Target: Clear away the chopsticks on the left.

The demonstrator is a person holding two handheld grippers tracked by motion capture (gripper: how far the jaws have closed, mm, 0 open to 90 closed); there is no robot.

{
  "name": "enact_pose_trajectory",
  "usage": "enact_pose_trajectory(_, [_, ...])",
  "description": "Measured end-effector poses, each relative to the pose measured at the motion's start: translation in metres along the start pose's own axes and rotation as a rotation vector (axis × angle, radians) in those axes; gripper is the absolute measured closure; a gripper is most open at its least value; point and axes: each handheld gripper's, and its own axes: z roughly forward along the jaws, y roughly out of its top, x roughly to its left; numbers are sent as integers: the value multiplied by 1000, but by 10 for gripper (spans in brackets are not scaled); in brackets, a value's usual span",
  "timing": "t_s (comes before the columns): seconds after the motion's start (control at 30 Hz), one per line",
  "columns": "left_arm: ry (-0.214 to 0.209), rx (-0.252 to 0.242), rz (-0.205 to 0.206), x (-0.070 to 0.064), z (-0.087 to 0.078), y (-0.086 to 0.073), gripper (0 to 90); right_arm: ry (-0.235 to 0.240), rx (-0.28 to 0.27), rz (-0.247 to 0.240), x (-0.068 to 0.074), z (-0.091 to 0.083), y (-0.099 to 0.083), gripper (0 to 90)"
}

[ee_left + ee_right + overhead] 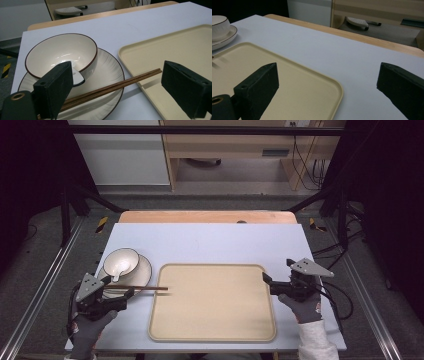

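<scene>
At the left, near part of the counter [210, 242]: reaching with the left gripper [120, 287] toward the chopsticks [112, 87]. With jaws wide open, gripping nothing, one on each side of the sticks. Lying across the near part of the plate [107, 67], with the tips resting on the left rim of the tray [215, 305].

Could go wrong in a few ways:
- Could catch just one stick when closing, and let the other roll away, because of how close and loose the two lie.
- Could push the sticks sideways and not pinch them, if closing at a slant.
- Could bump the bowl [62, 50], sitting on the plate just past the sticks, if going in too far.
- Could let the far tips droop and drag on the tray, because of grabbing at one end.

At the right: holding the right gripper [276, 270] just beside the right rim of the tray, with jaws wide open and nothing between them. Could nudge the tray from there and shake the tips off the rim.

Counting, left to right: one plate, one bowl, two chopsticks, one tray. Also two grippers. Maybe one white spoon in the bowl, but hard to tell.
</scene>
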Motion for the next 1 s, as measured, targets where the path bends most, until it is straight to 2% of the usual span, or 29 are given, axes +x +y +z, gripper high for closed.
enact_pose_trajectory(0.33, [0,15,2,15,-10,-10,114,-2,-9,9,1,-3,2,49])
enact_pose_trajectory(0.47, [18,36,11,21,-12,-14,125,13,-8,14,4,-1,2,52])
enact_pose_trajectory(0.63, [32,79,13,29,-10,-20,151,34,11,-9,12,3,5,52])
enact_pose_trajectory(0.73, [41,109,30,32,-8,-22,168,41,14,-17,17,3,7,53])
enact_pose_trajectory(1.0, [47,156,58,33,7,-27,237,49,17,-29,21,4,8,54])
